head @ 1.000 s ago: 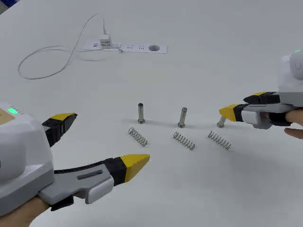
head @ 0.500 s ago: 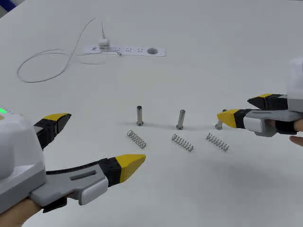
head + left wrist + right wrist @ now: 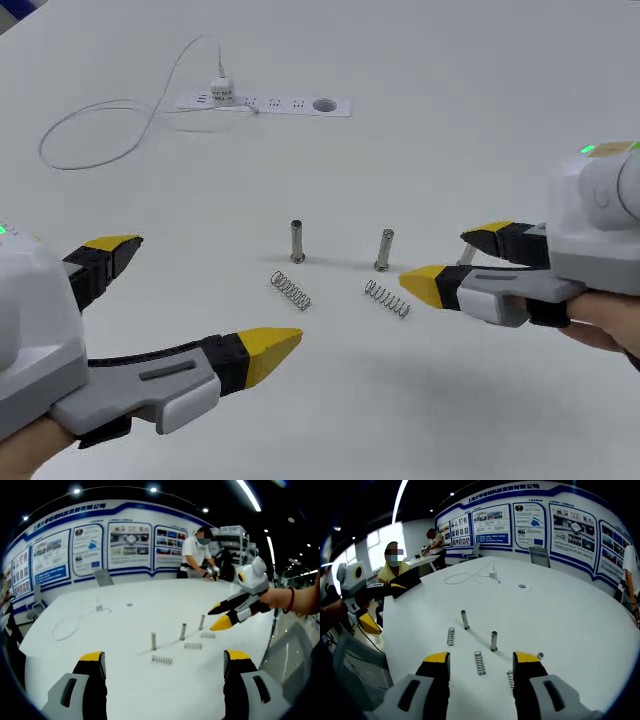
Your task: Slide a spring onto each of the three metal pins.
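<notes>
Three upright silver metal pins (image 3: 385,249) stand in a row on the white tabletop (image 3: 450,120), with coiled wire springs (image 3: 387,298) lying flat just before them. Right gripper (image 3: 455,260): jaws wide apart, empty. In the right gripper view the rightmost spring (image 3: 510,678) lies between them, close by one jaw. Left gripper (image 3: 215,290): jaws spread, empty, well short of the springs.

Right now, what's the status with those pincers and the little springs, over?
Left gripper open, held back. Right gripper open, by the rightmost spring. All three pins bare, springs lying on the table. Power strip far off, no obstacle.
</notes>
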{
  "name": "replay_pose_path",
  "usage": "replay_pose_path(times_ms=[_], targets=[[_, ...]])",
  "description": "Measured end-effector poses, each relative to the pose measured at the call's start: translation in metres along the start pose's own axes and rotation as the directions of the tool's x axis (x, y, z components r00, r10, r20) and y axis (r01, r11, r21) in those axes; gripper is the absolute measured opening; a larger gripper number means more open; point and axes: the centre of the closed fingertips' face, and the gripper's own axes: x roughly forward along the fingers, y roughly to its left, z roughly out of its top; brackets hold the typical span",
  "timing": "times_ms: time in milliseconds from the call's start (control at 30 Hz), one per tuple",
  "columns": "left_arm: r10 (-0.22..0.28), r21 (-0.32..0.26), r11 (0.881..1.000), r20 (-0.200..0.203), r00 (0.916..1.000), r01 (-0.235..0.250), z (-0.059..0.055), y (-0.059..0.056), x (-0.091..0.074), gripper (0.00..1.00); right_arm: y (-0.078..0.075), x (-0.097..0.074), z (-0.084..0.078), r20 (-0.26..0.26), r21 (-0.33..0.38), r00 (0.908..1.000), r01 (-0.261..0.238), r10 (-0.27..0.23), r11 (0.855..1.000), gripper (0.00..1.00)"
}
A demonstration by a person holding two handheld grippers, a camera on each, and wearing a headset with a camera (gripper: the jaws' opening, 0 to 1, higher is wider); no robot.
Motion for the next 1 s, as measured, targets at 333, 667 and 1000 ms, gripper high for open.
replay_pose_path(times_ms=[333, 667, 1000], targets=[[0.024, -0.01, 1.0, 0.007, 0.9997, -0.024, -0.002, 0.009, -0.004, 0.98, 0.034, 0.026, -0.003, 0.014, -0.008, 0.9964, -0.084, 0.084, 0.996, 0.48], [0.024, -0.021, 0.999, 0.0, 0.9997, -0.024, -0.007, 0.01, -0.003, 0.96, 0.054, 0.059, -0.008, 0.023, -0.011, 0.9912, -0.13, 0.13, 0.991, 0.4], [0.02, -0.027, 0.999, -0.002, 0.9998, -0.02, -0.011, 0.01, -0.002, 0.94, 0.068, 0.092, -0.014, 0.024, -0.012, 0.9874, -0.156, 0.156, 0.988, 0.32]])
